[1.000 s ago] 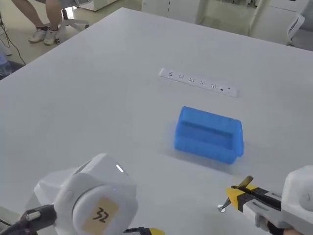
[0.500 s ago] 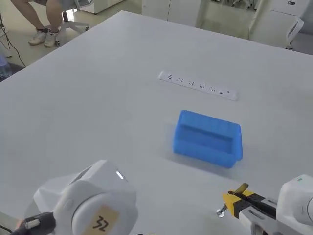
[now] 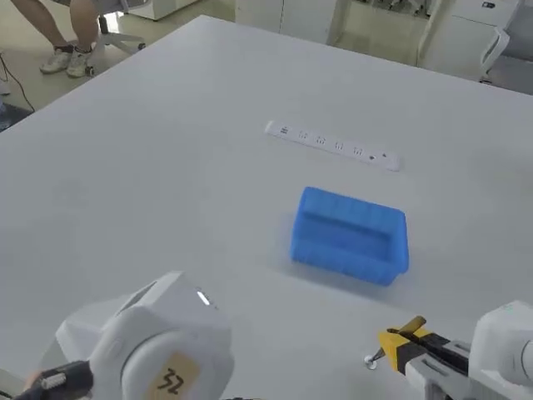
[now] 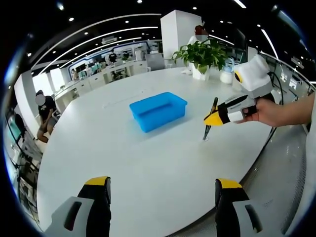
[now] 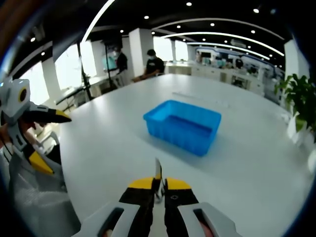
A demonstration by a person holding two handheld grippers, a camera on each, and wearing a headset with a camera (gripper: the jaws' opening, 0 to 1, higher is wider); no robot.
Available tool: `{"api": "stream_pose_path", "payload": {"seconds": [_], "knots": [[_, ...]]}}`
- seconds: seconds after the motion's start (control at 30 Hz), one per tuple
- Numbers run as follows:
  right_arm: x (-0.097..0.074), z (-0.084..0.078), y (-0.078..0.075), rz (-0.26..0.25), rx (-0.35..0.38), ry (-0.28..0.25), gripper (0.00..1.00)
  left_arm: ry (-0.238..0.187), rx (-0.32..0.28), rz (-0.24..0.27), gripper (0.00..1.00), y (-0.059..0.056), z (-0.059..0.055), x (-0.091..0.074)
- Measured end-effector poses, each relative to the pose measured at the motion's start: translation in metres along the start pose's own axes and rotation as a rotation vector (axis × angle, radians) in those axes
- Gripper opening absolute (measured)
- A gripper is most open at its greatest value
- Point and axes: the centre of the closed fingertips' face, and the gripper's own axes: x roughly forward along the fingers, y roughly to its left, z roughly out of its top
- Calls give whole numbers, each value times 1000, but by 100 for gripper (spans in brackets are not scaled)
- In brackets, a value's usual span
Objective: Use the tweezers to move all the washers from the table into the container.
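Right gripper (image 5: 159, 190) clamped tweezers (image 5: 157, 170), tips angled down to meet a likely washer (image 3: 371, 360). Container (image 5: 177, 136) sat just ahead, probably for a short carry. Left gripper (image 4: 163, 185) jaws spread, empty.

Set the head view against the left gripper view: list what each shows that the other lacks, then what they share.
Head view's extras: a white power strip lying beyond the blue container, and a person's shoes on the floor past the table's far corner.
Left gripper view's extras: the left gripper with its yellow-tipped jaws wide apart, a potted plant, and the hand holding the right gripper.
Shared: the white table, the blue container, and the right gripper shut on the tweezers, tip pointing down at the table.
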Motion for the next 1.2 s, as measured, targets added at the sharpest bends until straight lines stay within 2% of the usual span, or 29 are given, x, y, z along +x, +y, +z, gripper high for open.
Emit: {"api": "stream_pose_path", "payload": {"seconds": [0.13, 0.4, 0.73, 0.83, 1.07, 1.2], "knots": [[2, 2, 0, 13, 8, 27, 3, 0, 2, 4, 89, 1, -2, -2], [-3, 21, -4, 22, 14, -10, 3, 0, 0, 21, 89, 5, -4, -5], [-10, 53, -13, 11, -16, -78, 3, -10, 6, 20, 89, 1, 1, -6], [-12, 67, -16, -2, -30, -106, 3, -8, 6, 19, 89, 1, 0, -7], [-11, 89, -30, -34, -34, -148, 3, -13, 7, 26, 89, 6, 1, -8], [-8, 104, -32, -46, -33, -176, 3, -11, 17, 27, 89, 8, 3, -7]]}}
